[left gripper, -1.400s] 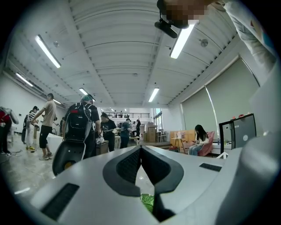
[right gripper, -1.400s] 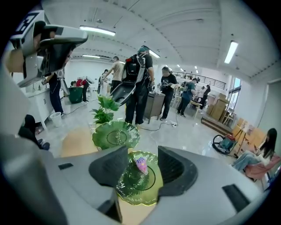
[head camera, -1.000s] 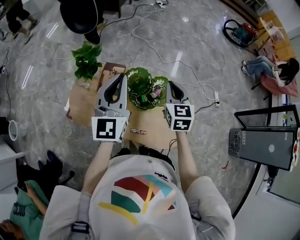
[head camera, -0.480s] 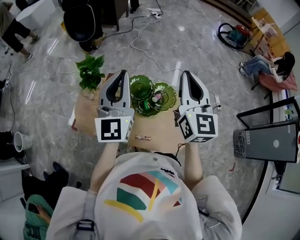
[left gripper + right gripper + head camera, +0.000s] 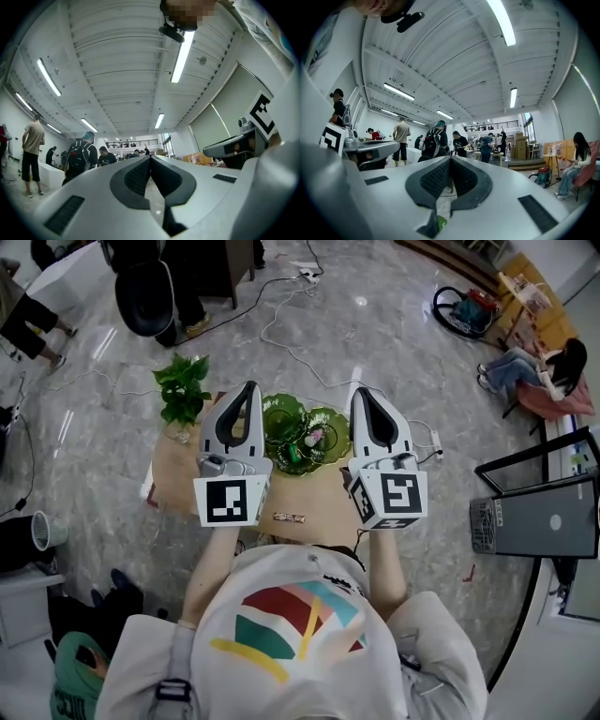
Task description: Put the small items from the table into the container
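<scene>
A green glass dish (image 5: 281, 415) holding several small items stands at the back of the small wooden table (image 5: 319, 501). One wrapped sweet (image 5: 290, 517) lies near the table's front edge. Both grippers are held up high, side by side, pointing away from me over the table. My left gripper (image 5: 249, 386) is at the dish's left and my right gripper (image 5: 359, 392) at its right. In the left gripper view, the left gripper (image 5: 150, 157) has its jaws together with nothing between them. The right gripper (image 5: 450, 158) is likewise shut and empty in its own view.
A potted plant (image 5: 183, 390) stands at the table's back left corner. Cables and a power strip (image 5: 433, 440) lie on the marble floor beyond. A black chair (image 5: 145, 306) is at the far left and a dark case (image 5: 539, 521) at the right. Several people stand around the hall.
Both grippers have risen off the table. The right one came up farther, from low beside the dish, and tilted up to level. The view shifted slightly.
</scene>
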Action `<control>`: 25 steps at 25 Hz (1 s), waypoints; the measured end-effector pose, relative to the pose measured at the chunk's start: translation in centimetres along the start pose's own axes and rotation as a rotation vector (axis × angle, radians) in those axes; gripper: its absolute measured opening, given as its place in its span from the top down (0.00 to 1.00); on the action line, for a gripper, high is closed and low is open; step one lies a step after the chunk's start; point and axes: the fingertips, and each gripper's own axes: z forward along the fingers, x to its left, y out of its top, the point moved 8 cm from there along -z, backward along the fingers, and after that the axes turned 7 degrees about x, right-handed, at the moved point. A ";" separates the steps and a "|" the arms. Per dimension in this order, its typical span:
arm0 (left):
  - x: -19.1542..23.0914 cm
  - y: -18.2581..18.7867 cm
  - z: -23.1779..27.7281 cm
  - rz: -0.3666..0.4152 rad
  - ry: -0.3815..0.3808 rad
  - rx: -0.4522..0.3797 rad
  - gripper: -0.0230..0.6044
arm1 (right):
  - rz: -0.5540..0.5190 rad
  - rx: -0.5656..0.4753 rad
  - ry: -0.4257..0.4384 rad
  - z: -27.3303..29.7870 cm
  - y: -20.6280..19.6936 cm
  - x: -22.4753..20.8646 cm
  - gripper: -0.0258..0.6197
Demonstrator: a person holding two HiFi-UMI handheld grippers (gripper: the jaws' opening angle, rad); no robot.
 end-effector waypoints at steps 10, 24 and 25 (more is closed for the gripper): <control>0.5 -0.1 -0.2 -0.022 -0.001 0.007 0.95 | -0.004 -0.005 0.006 0.2 0.0 0.2 0.94; 1.8 -2.0 -0.8 -0.078 0.016 0.054 0.95 | 0.085 -0.121 0.505 0.9 -1.1 3.4 0.52; 1.9 -2.3 -0.9 -0.089 0.019 0.062 0.95 | 0.044 -0.082 0.535 1.0 -1.4 4.0 0.52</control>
